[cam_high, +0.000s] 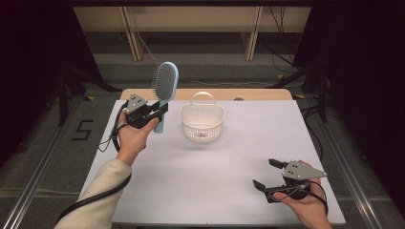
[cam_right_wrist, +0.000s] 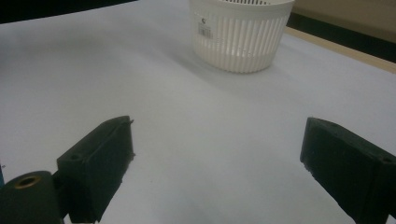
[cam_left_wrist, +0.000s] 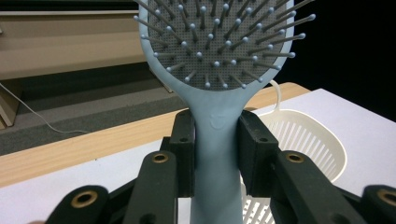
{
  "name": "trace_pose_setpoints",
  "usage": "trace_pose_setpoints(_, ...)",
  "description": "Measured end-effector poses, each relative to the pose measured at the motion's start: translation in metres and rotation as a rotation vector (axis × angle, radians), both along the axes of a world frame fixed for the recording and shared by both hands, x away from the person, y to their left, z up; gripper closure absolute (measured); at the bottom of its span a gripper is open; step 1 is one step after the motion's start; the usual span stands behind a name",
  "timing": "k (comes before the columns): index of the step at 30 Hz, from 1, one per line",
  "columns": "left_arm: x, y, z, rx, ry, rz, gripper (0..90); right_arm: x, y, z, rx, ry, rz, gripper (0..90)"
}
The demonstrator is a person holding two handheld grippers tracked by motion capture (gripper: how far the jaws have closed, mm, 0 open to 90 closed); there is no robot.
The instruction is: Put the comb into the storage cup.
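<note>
Resting low near the table's close edge, the right gripper has its jaws spread wide with nothing between them. Farther off, the left gripper clamps the light-blue hairbrush by its handle, upright beside the white basket, whose small label is unreadable. A "5" marks the floor.

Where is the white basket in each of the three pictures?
High view: the white basket stands at the middle of the table, right of the hairbrush.
Left gripper view: at right, behind the brush handle.
Right gripper view: at top, right of middle.
Shared landmark: the white table top.
</note>
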State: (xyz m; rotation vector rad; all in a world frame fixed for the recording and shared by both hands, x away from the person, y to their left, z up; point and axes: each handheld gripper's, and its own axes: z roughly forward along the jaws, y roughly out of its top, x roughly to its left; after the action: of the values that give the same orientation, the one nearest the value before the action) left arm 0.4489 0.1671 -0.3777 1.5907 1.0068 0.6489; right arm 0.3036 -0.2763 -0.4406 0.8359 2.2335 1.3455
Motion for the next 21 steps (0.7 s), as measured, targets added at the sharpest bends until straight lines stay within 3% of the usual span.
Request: trace_pose_setpoints(21,-0.0003,-0.0073,0.0053,0.003,-0.027,-0.023,69.6,0.0004,-0.0005,-0.0004,0.001,0.005,-0.003,10.1)
